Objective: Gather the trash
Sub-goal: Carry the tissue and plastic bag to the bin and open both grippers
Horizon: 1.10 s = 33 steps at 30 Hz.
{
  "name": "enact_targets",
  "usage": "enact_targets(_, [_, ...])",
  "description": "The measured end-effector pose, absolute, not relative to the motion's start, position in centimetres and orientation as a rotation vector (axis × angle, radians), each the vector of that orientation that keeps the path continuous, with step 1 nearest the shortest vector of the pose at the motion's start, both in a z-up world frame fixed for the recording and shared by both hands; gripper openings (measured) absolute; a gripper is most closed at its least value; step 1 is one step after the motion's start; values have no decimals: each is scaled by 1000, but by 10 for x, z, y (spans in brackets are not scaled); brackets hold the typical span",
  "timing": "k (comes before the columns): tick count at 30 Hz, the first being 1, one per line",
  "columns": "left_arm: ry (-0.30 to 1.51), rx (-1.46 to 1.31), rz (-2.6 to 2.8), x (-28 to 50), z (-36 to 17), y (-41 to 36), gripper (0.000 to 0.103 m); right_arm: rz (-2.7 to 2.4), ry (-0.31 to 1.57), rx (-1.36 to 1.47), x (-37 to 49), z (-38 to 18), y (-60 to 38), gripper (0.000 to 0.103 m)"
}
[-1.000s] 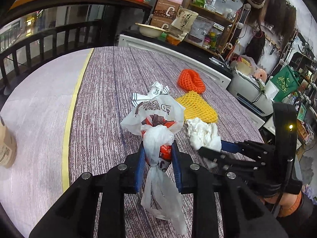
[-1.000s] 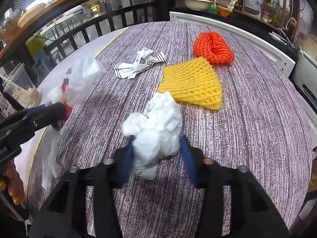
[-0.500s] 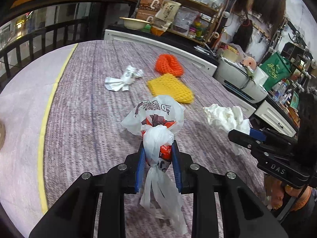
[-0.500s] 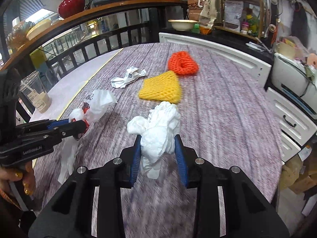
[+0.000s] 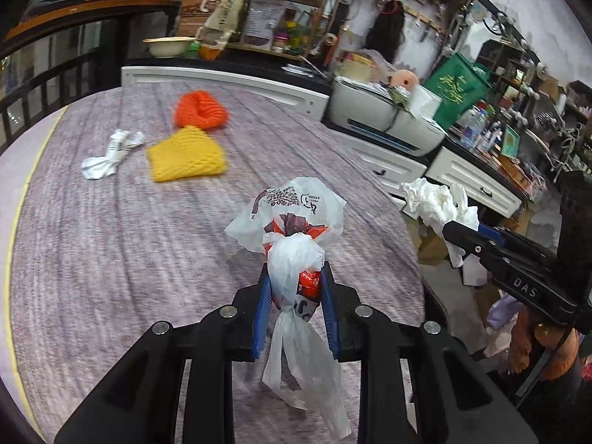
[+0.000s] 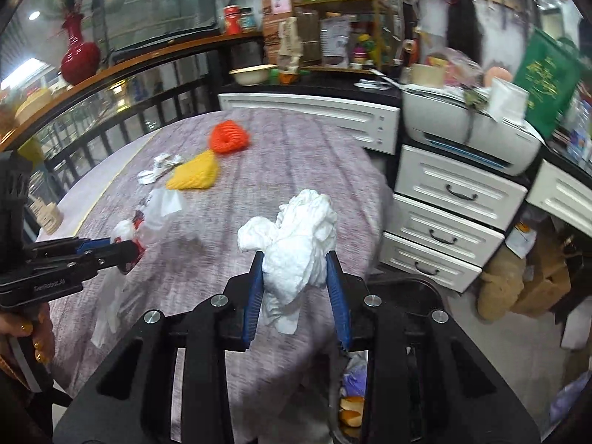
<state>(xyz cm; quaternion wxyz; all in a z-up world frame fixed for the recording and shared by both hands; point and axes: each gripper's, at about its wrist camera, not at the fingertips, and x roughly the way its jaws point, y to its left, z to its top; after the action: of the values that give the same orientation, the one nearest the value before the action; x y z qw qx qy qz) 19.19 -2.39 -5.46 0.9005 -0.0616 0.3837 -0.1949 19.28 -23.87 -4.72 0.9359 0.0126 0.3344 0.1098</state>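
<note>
My left gripper (image 5: 295,277) is shut on a knotted white plastic bag (image 5: 292,222) with red print, held above the purple table (image 5: 111,240). My right gripper (image 6: 295,262) is shut on a crumpled white tissue (image 6: 296,236), held past the table's right edge, above a black trash bin (image 6: 418,288) with scraps inside. The tissue also shows in the left wrist view (image 5: 436,203), and the bag in the right wrist view (image 6: 159,207). A yellow foam net (image 5: 185,155), an orange foam net (image 5: 199,109) and a crumpled paper wrapper (image 5: 111,153) lie on the table.
White drawers (image 6: 444,218) and a printer (image 6: 470,137) stand right of the table. A black railing (image 6: 148,111) runs behind it. A small bottle (image 6: 46,214) stands at the table's left edge. Cardboard and bags (image 6: 518,281) sit on the floor at right.
Both grippers have lifted and swung right with their loads. The right gripper with the tissue has moved off the table to above the bin. The nets and wrapper have stayed put.
</note>
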Motion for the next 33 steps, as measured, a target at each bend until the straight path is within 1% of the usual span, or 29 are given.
enact_targets(9, [814, -85, -495, 193, -57, -86, 25, 56, 760, 121, 188, -76, -322, 34])
enact_targets(17, [822, -52, -558, 196, -57, -134, 25, -46, 806, 71, 182, -102, -349, 34])
enact_targets(23, [847, -35, -590, 197, -64, -159, 25, -67, 899, 94, 189, -131, -362, 35])
enact_targets(25, [854, -29, -595, 197, -67, -165, 25, -63, 929, 114, 190, -140, -366, 41])
enact_targets(27, [865, -28, -601, 198, -69, -170, 25, -71, 937, 135, 188, -145, -369, 55])
enact_targets(29, [875, -24, -604, 199, -72, -173, 25, -79, 932, 151, 187, -145, -372, 65])
enact_targets(32, [892, -23, -608, 200, -77, -177, 25, -100, 909, 165, 184, -140, -378, 66])
enact_targets(33, [900, -25, -612, 201, -79, -179, 25, -109, 896, 175, 182, -137, -380, 70])
